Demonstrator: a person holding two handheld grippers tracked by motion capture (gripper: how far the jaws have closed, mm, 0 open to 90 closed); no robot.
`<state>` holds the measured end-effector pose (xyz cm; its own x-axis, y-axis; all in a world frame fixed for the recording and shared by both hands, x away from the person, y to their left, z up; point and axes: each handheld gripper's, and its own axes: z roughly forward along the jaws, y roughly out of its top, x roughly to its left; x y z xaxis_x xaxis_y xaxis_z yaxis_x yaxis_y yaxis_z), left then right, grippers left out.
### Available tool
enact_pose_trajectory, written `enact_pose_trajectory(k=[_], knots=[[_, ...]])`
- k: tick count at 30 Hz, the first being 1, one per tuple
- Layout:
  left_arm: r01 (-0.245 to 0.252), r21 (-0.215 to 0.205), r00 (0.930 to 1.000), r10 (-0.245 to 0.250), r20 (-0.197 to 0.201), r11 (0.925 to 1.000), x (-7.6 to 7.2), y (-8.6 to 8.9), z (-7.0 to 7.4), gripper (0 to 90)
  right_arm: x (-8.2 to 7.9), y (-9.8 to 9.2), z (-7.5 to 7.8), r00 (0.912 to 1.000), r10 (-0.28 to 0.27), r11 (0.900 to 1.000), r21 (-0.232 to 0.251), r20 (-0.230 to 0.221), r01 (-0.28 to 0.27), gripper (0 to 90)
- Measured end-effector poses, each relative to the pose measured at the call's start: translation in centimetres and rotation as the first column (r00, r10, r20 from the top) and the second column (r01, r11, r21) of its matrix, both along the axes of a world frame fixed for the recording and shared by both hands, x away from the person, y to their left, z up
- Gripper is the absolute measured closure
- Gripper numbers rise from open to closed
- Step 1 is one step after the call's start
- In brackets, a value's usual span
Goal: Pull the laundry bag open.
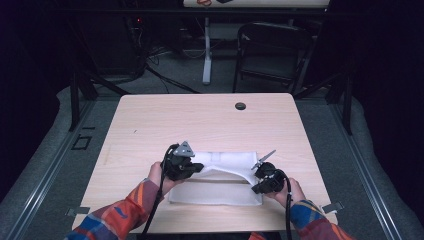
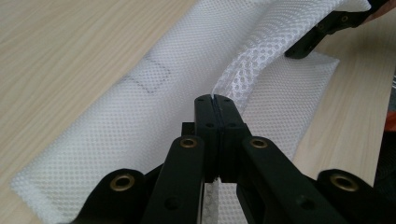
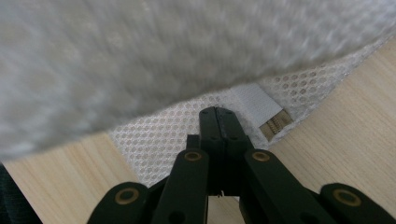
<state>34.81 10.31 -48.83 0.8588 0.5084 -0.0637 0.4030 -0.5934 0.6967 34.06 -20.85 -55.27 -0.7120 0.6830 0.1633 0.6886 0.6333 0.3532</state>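
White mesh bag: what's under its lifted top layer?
Under the white mesh bag, its lower layer lies flat on the wooden table. Both grippers' jaws pinch the raised layer. Anything between the layers farther back is covered.

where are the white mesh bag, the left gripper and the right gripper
white mesh bag (image 1: pixel 225 192): high view, flat near part.
left gripper (image 2: pixel 215 100): left gripper view, tips of its shut jaws.
right gripper (image 3: pixel 217 112): right gripper view, tips of its shut jaws.

You are at a pale wood-grain rectangular table (image 1: pixel 150 125) with rounded corners and a small round black grommet (image 1: pixel 240 106) at its 12 o'clock edge. Beyond it, at 1 o'clock, a black metal folding chair (image 1: pixel 270 52) stands on the grey carpeted floor (image 1: pixel 170 75), beside the white leg of a second desk (image 1: pixel 207 55) at 12 o'clock. The surroundings at 9 and 3 o'clock lie in darkness, with black cables (image 1: pixel 150 60) trailing at 11 o'clock.
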Motion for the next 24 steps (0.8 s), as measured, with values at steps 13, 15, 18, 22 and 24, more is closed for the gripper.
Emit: enact_pose_trajectory(k=[13,15,18,22,24], knots=[[-0.039,0.005,0.9988,0.039,0.029,0.9992,1.6,0.6,1.5,89.6,0.1,-0.2,0.1,0.9998,0.019,1.000,-0.022,-0.001,-0.019,90.0],[-0.044,0.012,0.9984,0.044,0.036,0.9989,1.8,0.6,1.8,89.6,0.1,-0.2,0.1,0.9998,0.022,0.999,-0.023,0.001,-0.022,90.0],[-0.049,0.020,0.9978,0.048,0.046,0.9986,2.2,0.7,2.2,89.6,0.1,-0.2,0.1,0.9997,0.023,1.000,-0.009,-0.002,-0.024,90.0],[-0.068,0.025,0.9965,0.067,0.051,0.9973,2.7,0.8,2.4,89.6,0.1,-0.3,0.1,0.9997,0.025,1.000,-0.007,0.002,-0.025,90.0],[-0.079,0.024,0.9957,0.078,0.050,0.9966,3.0,1.1,2.5,89.6,0.1,-0.3,0.1,0.9997,0.022,1.000,-0.011,0.009,-0.021,90.0]])
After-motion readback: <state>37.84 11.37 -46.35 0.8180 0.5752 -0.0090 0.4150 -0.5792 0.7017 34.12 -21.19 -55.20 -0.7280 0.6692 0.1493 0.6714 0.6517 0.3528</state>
